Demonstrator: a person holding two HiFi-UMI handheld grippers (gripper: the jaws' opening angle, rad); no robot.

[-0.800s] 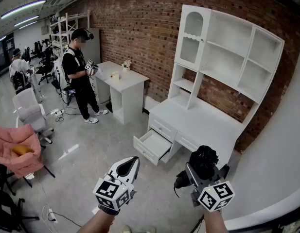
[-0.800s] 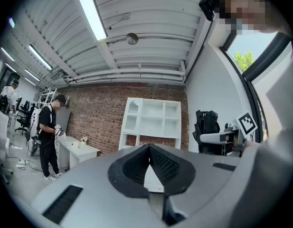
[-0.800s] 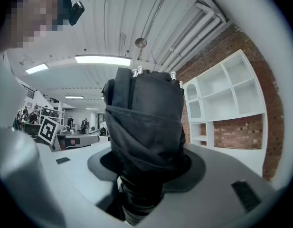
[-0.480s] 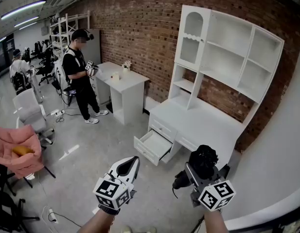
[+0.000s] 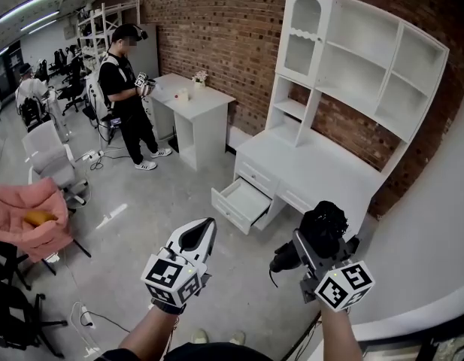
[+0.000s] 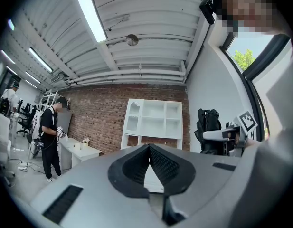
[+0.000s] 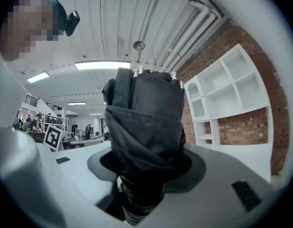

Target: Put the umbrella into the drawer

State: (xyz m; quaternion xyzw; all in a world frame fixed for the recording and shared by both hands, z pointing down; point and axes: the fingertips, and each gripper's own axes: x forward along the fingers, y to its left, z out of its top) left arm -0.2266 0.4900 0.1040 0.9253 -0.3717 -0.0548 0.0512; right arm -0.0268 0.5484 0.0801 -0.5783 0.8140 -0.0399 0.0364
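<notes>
The right gripper (image 5: pixel 313 248) clamps a folded black umbrella (image 5: pixel 326 226). The left gripper (image 5: pixel 207 230) has its jaws together, empty. The drawer (image 5: pixel 241 203) stands open.

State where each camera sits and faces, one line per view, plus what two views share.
Head view: on the person's head, facing steeply down; shows open drawer, forearms, left hand-held gripper, right hand-held gripper.
Left gripper view: rides the left hand-held gripper, facing along its shut jaws toward the white hutch.
Right gripper view: rides the right hand-held gripper, facing along jaws clamped on the folded umbrella.
Shared: both gripper views show the hutch.
</notes>
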